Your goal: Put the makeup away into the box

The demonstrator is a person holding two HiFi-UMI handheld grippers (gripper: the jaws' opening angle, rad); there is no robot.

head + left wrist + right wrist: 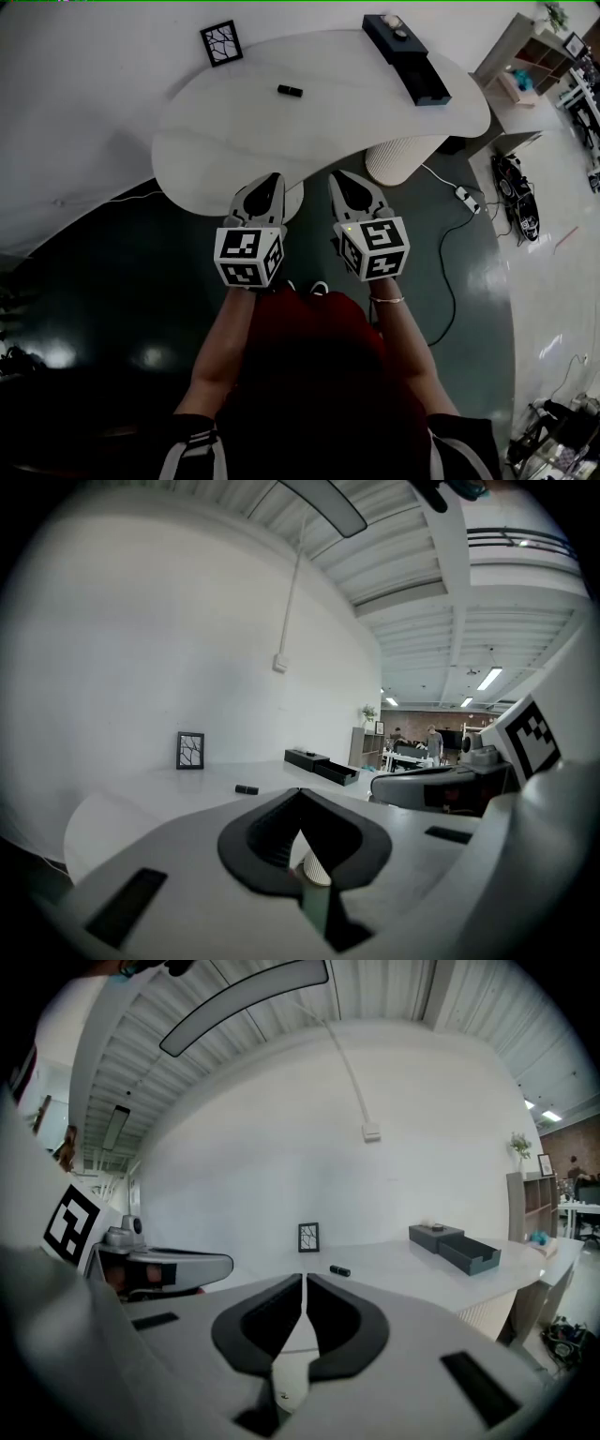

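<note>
A small black makeup tube [290, 91] lies alone on the white curved table [234, 141], towards its far side. The black box [408, 54] stands at the table's far right, its drawer pulled out towards the right, with small items on its lid. Both grippers hover side by side over the table's near edge, well short of the tube. My left gripper [274, 178] is shut with nothing in it, and so is my right gripper [337, 176]. In the left gripper view the tube [247, 789] and box [319, 764] lie beyond the closed jaws [300, 792]. In the right gripper view the tube [340, 1270] and box [459, 1246] are ahead of the jaws [305, 1279].
A black picture frame [221, 43] stands against the wall at the table's back left. A ribbed white pedestal [403, 157] carries the table. A power strip with cables [464, 197] lies on the floor to the right, near a shelf unit [530, 56].
</note>
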